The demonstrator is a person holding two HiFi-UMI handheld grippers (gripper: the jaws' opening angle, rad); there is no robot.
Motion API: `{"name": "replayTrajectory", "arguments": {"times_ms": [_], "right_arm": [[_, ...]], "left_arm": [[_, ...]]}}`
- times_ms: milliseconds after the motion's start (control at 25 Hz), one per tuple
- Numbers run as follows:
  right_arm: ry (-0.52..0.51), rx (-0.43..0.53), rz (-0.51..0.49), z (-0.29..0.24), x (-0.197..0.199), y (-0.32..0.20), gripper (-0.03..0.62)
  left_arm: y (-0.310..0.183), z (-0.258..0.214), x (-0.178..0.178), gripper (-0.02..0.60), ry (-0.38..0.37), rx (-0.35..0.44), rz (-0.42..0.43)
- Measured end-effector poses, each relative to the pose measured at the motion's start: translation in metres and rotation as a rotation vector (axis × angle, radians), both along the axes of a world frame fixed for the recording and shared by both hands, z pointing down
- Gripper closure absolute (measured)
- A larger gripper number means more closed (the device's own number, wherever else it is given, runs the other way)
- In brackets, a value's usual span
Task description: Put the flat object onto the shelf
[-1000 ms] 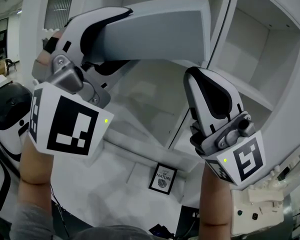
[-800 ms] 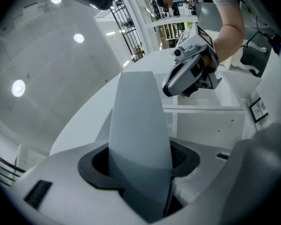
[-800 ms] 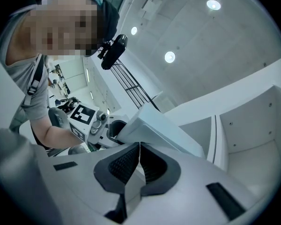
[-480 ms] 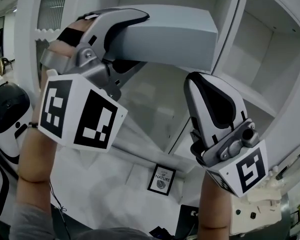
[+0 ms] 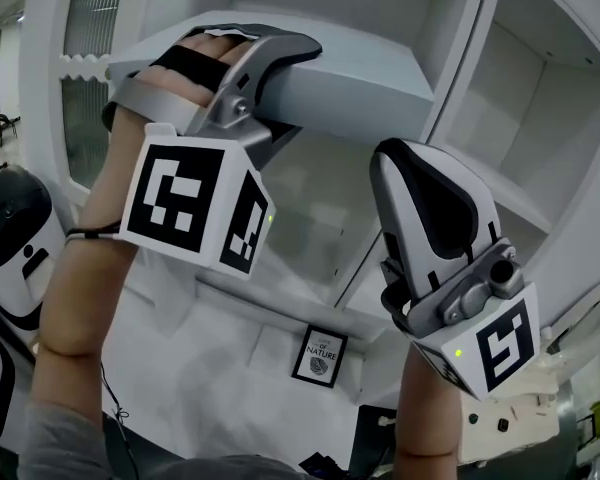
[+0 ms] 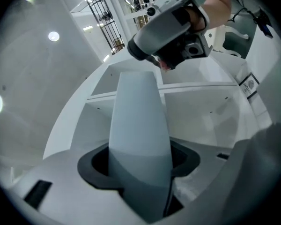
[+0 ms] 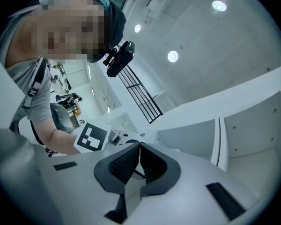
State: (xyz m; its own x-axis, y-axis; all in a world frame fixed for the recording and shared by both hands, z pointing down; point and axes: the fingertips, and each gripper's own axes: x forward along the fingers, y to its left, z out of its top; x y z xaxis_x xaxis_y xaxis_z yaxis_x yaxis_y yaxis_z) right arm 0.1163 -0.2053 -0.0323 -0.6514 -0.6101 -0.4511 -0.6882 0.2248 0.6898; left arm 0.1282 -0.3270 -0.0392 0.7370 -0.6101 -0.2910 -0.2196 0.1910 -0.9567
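Note:
The flat object is a pale grey slab. My left gripper is shut on its near end, high at the left of the head view. The slab reaches right into the upper bay of the white shelf unit; whether it rests on the board I cannot tell. In the left gripper view the slab runs forward from the jaws of my left gripper toward the shelf. My right gripper hangs lower right, shut and empty; its ribbed pads meet.
A small framed picture stands on a lower shelf board. A white upright divider separates the bays. A white rounded machine stands at the left edge, and a white device sits at lower right.
My left gripper has carried the slab up and to the right toward the shelf and rolled, so the slab lies flatter. The right gripper has stayed put.

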Motion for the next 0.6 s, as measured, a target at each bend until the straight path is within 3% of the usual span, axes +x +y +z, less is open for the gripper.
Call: {"name": "replayTrajectory", "arguments": {"times_ms": [240,600], "right_arm": [[0.021,-0.01,0.033,0.005,0.002,-0.024,0.566],[0.009,0.004,0.096,0.004,0.013,-0.045,0.566]], "left_arm": [[-0.012,0.01,0.012,0.311,-0.082,0.005,-0.023],[-0.021,0.012,0.016,0.303,-0.113,0.011,0.015]]}}
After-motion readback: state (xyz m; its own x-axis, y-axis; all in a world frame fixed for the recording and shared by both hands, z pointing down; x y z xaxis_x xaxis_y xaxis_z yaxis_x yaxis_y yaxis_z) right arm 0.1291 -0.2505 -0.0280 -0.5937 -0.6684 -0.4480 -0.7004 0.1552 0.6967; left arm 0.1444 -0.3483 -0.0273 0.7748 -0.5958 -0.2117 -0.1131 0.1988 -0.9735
